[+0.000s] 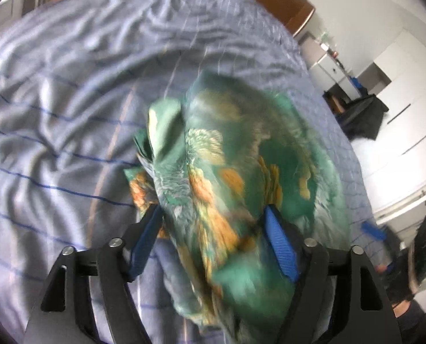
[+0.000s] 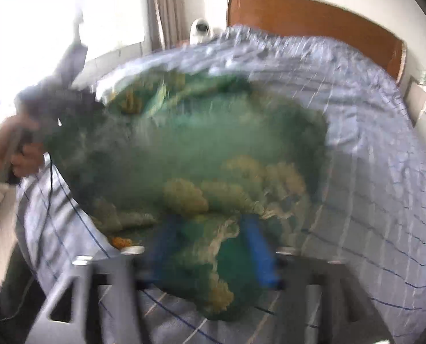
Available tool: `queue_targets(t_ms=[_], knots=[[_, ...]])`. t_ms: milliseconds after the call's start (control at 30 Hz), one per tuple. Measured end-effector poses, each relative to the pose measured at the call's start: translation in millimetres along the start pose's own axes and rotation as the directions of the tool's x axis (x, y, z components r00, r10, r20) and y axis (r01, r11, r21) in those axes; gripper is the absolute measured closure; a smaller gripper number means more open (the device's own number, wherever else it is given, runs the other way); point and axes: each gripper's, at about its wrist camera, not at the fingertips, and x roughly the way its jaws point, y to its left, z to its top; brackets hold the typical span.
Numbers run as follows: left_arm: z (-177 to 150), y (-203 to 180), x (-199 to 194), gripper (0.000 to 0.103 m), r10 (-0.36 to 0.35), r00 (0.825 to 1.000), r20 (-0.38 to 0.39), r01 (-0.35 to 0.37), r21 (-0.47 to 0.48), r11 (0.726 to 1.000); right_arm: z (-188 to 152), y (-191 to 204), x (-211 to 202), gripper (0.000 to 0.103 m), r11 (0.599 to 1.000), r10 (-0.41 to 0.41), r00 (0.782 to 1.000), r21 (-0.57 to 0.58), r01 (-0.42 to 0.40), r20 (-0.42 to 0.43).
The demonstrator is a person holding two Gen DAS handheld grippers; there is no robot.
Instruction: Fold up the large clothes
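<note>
A large green garment [image 1: 241, 177] with orange and cream flower prints hangs above the bed, blurred by motion. My left gripper [image 1: 213, 215] has its blue pads on either side of a bunched fold of it and grips the cloth. In the right wrist view the same garment [image 2: 190, 143] stretches from my right gripper [image 2: 207, 229], which is shut on its near edge, across to the other hand-held gripper [image 2: 40, 100] at the left. The cloth hides most of both grippers' fingertips.
The bed has a wrinkled pale blue sheet [image 1: 69, 100] with thin dark stripes and a brown wooden headboard [image 2: 313, 17]. White cabinets [image 1: 399, 100] and a dark chair [image 1: 362, 114] stand to the right. A bright window with curtains [image 2: 167, 8] is at the left.
</note>
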Motion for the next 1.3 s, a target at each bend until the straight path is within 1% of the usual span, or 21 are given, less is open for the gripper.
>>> queue_targets(t_ms=[33, 67, 100, 167, 233, 300, 367, 467, 533, 600, 633, 800, 1000, 1067, 1100, 1133, 1167, 1200, 1233, 1267, 1300], knots=[[-2.0, -5.0, -12.6, 0.018, 0.013, 1.000, 0.024, -0.014, 0.014, 1.000, 1.0, -3.2, -13.8, 0.013, 1.000, -0.009, 0.999, 0.012, 0.008, 0.035], [-3.9, -9.2, -25.1, 0.014, 0.032, 0.998, 0.050, -0.033, 0.027, 0.999, 1.5, -7.2, -28.2, 0.013, 1.000, -0.021, 0.997, 0.024, 0.020, 0.071], [-7.3, -14.5, -39.8, 0.007, 0.061, 0.995, 0.084, -0.064, 0.039, 0.997, 1.4, -11.9, -42.2, 0.013, 0.999, -0.038, 0.994, 0.033, 0.035, 0.098], [-13.1, -20.5, -63.5, 0.001, 0.131, 0.980, 0.151, -0.140, 0.049, 0.989, -0.2, -22.6, -63.1, 0.013, 0.995, -0.091, 0.990, 0.046, 0.086, 0.111], [-18.3, -24.0, -84.2, 0.001, 0.227, 0.951, 0.211, -0.242, 0.046, 0.969, -1.5, -34.9, -73.8, 0.013, 0.988, -0.144, 0.984, 0.067, 0.138, 0.105], [-21.5, -24.8, -94.2, 0.001, 0.328, 0.917, 0.227, -0.342, 0.021, 0.940, -9.6, -45.9, -84.7, 0.013, 0.971, -0.226, 0.970, 0.102, 0.217, 0.094], [-23.5, -24.0, -96.9, 0.001, 0.400, 0.888, 0.227, -0.411, 0.001, 0.912, -18.1, -55.3, -92.1, 0.013, 0.954, -0.282, 0.956, 0.129, 0.270, 0.082], [-31.8, -26.5, -97.5, 0.001, 0.513, 0.822, 0.246, -0.532, 0.008, 0.847, -36.1, -68.9, -93.3, 0.013, 0.925, -0.346, 0.938, 0.178, 0.335, 0.035], [-37.6, -34.9, -100.3, 0.001, 0.530, 0.801, 0.276, -0.560, 0.037, 0.827, -46.1, -70.8, -92.4, 0.013, 0.920, -0.352, 0.936, 0.183, 0.346, 0.001], [-39.4, -40.8, -103.8, 0.001, 0.554, 0.776, 0.302, -0.589, 0.032, 0.807, -55.1, -68.8, -91.4, 0.013, 0.928, -0.337, 0.941, 0.164, 0.336, -0.019], [-40.0, -43.3, -106.3, 0.001, 0.554, 0.773, 0.309, -0.590, 0.030, 0.807, -58.0, -68.6, -92.3, 0.013, 0.930, -0.332, 0.943, 0.158, 0.331, -0.020], [-39.4, -52.0, -113.9, 0.001, 0.528, 0.782, 0.331, -0.564, 0.015, 0.826, -60.7, -67.8, -99.6, 0.013, 0.932, -0.329, 0.944, 0.159, 0.327, -0.013], [-39.1, -60.1, -112.5, 0.001, 0.527, 0.782, 0.332, -0.563, 0.018, 0.826, -57.6, -64.3, -99.1, 0.013, 0.932, -0.333, 0.943, 0.154, 0.329, -0.001], [-39.6, -61.2, -110.9, 0.001, 0.518, 0.790, 0.328, -0.556, 0.025, 0.831, -58.3, -64.3, -96.8, 0.013, 0.932, -0.331, 0.944, 0.156, 0.328, -0.007], [-39.4, -59.9, -109.6, 0.001, 0.504, 0.802, 0.320, -0.541, 0.030, 0.841, -58.7, -64.3, -96.1, 0.013, 0.932, -0.328, 0.945, 0.157, 0.325, -0.009], [-38.8, -56.9, -108.6, 0.001, 0.475, 0.825, 0.307, -0.508, 0.035, 0.861, -58.8, -63.9, -95.9, 0.013, 0.934, -0.322, 0.947, 0.158, 0.319, -0.007], [-37.5, -52.3, -106.8, 0.001, 0.425, 0.860, 0.284, -0.453, 0.040, 0.891, -58.1, -64.2, -96.8, 0.013, 0.939, -0.306, 0.952, 0.162, 0.302, 0.003], [-34.4, -43.8, -102.1, 0.001, 0.338, 0.910, 0.242, -0.358, 0.044, 0.933, -57.1, -64.8, -98.4, 0.013, 0.945, -0.286, 0.958, 0.169, 0.280, 0.016], [-31.1, -33.8, -95.8, 0.001, 0.245, 0.949, 0.198, -0.256, 0.033, 0.966, -56.0, -66.0, -100.3, 0.013, 0.952, -0.258, 0.966, 0.180, 0.248, 0.032], [-27.0, -19.7, -85.2, 0.001, 0.136, 0.980, 0.147, -0.137, -0.002, 0.991, -54.2, -68.8, -102.2, 0.013, 0.961, -0.205, 0.977, 0.198, 0.191, 0.056], [-23.7, -7.6, -73.1, 0.001, 0.053, 0.993, 0.104, -0.049, -0.045, 0.998, -53.1, -71.5, -102.0, 0.013, 0.965, -0.169, 0.983, 0.213, 0.151, 0.067]])
